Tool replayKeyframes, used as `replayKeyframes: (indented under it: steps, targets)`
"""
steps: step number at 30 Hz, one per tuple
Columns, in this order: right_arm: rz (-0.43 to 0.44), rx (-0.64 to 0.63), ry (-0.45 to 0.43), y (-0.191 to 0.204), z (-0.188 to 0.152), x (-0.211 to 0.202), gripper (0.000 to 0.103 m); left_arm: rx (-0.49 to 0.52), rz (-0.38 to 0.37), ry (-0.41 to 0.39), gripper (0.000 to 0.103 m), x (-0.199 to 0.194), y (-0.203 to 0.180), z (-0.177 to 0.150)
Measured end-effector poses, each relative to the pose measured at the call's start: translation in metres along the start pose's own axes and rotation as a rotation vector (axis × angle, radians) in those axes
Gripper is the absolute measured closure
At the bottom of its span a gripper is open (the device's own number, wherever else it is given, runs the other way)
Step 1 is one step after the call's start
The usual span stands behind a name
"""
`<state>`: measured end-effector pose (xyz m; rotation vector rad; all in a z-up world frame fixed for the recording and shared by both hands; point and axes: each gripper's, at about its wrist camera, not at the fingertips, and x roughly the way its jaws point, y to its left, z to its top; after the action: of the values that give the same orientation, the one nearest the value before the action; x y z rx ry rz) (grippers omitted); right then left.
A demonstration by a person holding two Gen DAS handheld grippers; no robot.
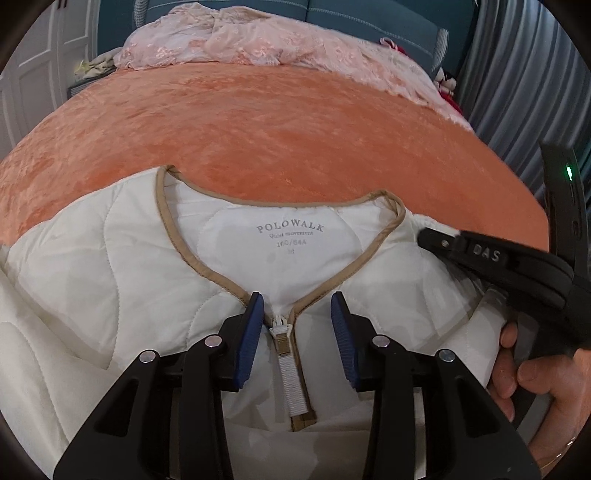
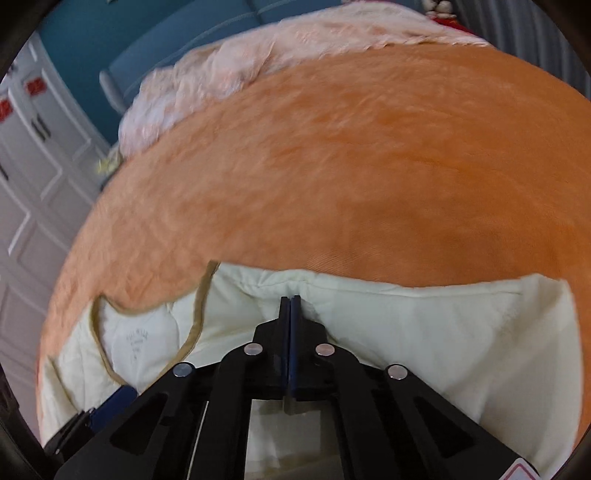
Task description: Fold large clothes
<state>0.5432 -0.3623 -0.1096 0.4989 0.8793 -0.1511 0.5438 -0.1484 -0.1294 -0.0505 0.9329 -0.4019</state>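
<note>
A white quilted jacket [image 1: 110, 258] with tan trim lies face up on the orange bedspread [image 1: 277, 129], its collar toward the far side and its zip closed. My left gripper [image 1: 298, 306] is open just above the neckline, its blue pads [image 1: 255, 332] on either side of the zipper pull [image 1: 280, 332] without pressing it. My right gripper [image 2: 290, 298] is shut, its tips pinching puckered fabric at the jacket's [image 2: 424, 332] shoulder edge. In the left wrist view the right gripper [image 1: 424, 236] reaches in from the right, held by a hand [image 1: 524, 369].
Crumpled pink lace fabric [image 1: 240, 40] lies at the far end of the bed, in front of a blue headboard [image 1: 369, 22]. A grey curtain [image 1: 517, 74] hangs on the right. White panelled doors [image 2: 29, 184] stand to the left. Bare bedspread [image 2: 332, 166] stretches beyond the collar.
</note>
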Motion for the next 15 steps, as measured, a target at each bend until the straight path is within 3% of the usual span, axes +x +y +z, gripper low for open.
replayKeyframes:
  steps: [2, 3, 5, 7, 10, 13, 15]
  targets:
    - [-0.042, 0.007, -0.096, 0.001, -0.001, -0.024, 0.101, -0.068, -0.003, -0.055, 0.067, -0.017, 0.013, 0.001]
    - [-0.046, 0.001, -0.124, 0.003, -0.001, -0.033, 0.096, -0.104, -0.008, -0.086, 0.066, -0.028, 0.021, 0.002]
    - [-0.022, -0.045, -0.157, 0.018, 0.0, -0.052, 0.096, -0.137, 0.032, -0.123, 0.065, -0.045, 0.035, 0.01]
    - [0.037, -0.107, -0.123, 0.041, -0.001, -0.059, 0.096, -0.099, 0.083, -0.102, 0.065, -0.048, 0.043, 0.023]
    - [0.11, -0.223, 0.012, 0.089, -0.011, -0.043, 0.096, -0.065, 0.137, -0.02, 0.066, -0.032, 0.05, 0.038]
    - [0.075, -0.34, 0.106, 0.124, -0.03, -0.012, 0.097, -0.068, 0.145, 0.071, 0.066, -0.007, 0.06, 0.038]
    - [0.044, -0.36, 0.138, 0.128, -0.038, 0.006, 0.1, -0.042, 0.165, 0.061, 0.066, 0.0, 0.06, 0.033]
